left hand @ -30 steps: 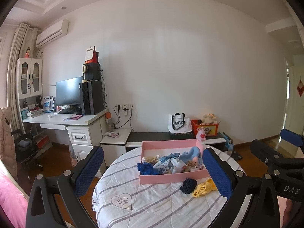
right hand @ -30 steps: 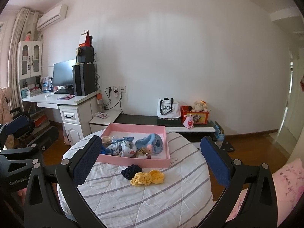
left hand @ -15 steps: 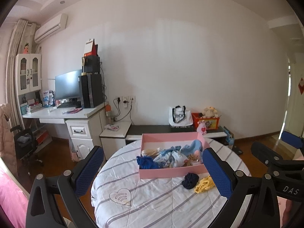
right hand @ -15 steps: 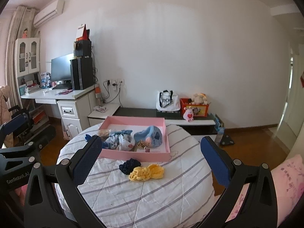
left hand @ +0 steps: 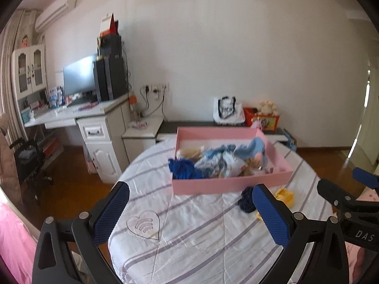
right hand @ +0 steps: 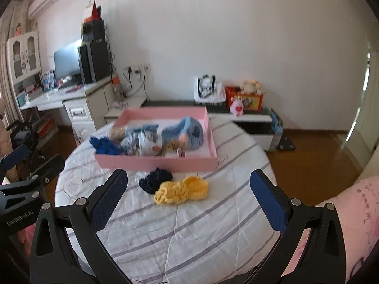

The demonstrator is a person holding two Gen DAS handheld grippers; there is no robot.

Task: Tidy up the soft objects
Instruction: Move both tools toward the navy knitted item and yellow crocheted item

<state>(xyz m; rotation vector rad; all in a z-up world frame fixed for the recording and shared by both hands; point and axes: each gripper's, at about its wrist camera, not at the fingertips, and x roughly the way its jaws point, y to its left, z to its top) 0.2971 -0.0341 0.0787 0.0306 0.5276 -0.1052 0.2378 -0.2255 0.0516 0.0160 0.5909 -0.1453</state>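
Note:
A pink tray point(right hand: 156, 162) point(left hand: 227, 185) sits on a round table with a white striped cover point(right hand: 189, 232) point(left hand: 194, 232). Blue and patterned soft items fill the tray, among them a blue knit hat point(right hand: 187, 132) and a royal-blue knit piece point(left hand: 182, 169). In front of the tray lie a dark navy knit item point(right hand: 155, 179) point(left hand: 246, 201) and a yellow knit item point(right hand: 181, 190) point(left hand: 285, 195). My right gripper point(right hand: 189, 198) hovers open just short of these two. My left gripper point(left hand: 189, 210) is open above the table's left part, holding nothing.
A white desk point(left hand: 78, 116) with a monitor and computer tower stands at the left. A low dark bench point(right hand: 236, 112) along the wall carries a white bag, a red box and plush toys. Pink bedding point(right hand: 350, 213) lies at the right; wooden floor surrounds the table.
Both grippers have moved closer to the table and tilted down, so the tray and the knit items appear larger and nearer. Both stay open and empty.

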